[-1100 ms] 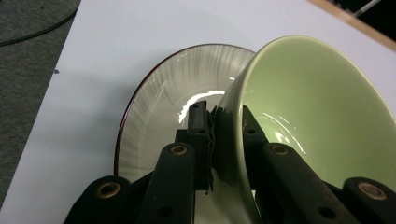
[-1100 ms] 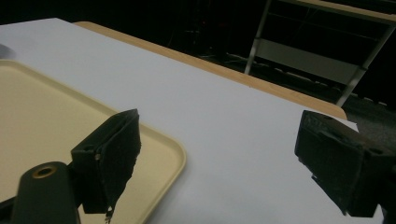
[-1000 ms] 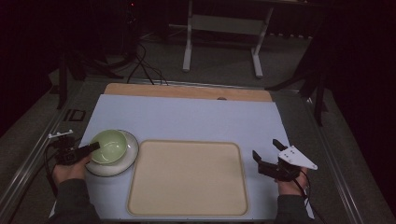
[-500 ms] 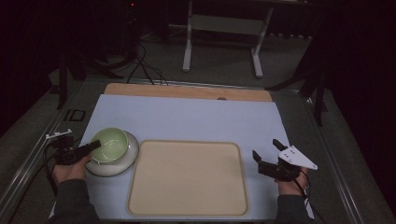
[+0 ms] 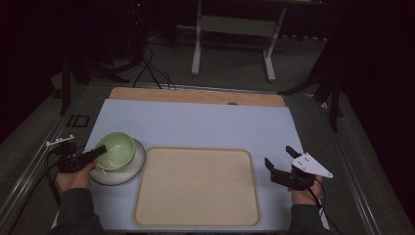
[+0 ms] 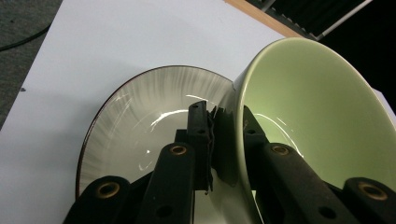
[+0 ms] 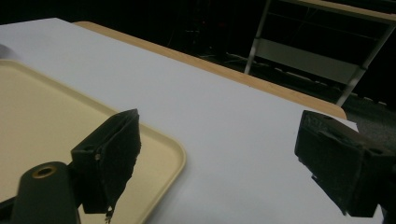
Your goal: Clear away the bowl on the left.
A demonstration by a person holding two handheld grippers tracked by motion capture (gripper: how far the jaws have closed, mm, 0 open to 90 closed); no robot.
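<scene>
A pale green bowl [image 5: 116,149] sits over a white plate with a dark rim [image 5: 133,169] at the left of the white mat. My left gripper [image 5: 100,151] comes in from the left and is shut on the bowl's near rim. In the left gripper view one jaw is outside the wall of the bowl [image 6: 317,107] and the other inside it, and the left gripper [image 6: 223,114] is above the plate [image 6: 140,112]. I cannot tell whether the bowl rests on the plate. My right gripper [image 5: 279,155] hovers open and empty to the right of the beige tray [image 5: 195,186].
The beige tray [image 7: 46,116] lies at the front middle of the white mat [image 5: 205,125], and my right gripper [image 7: 219,135] is beside its right edge. A wooden strip [image 5: 195,96] borders the mat's far side. Metal frame legs [image 5: 198,44] and cables [image 5: 147,68] stand on the floor beyond.
</scene>
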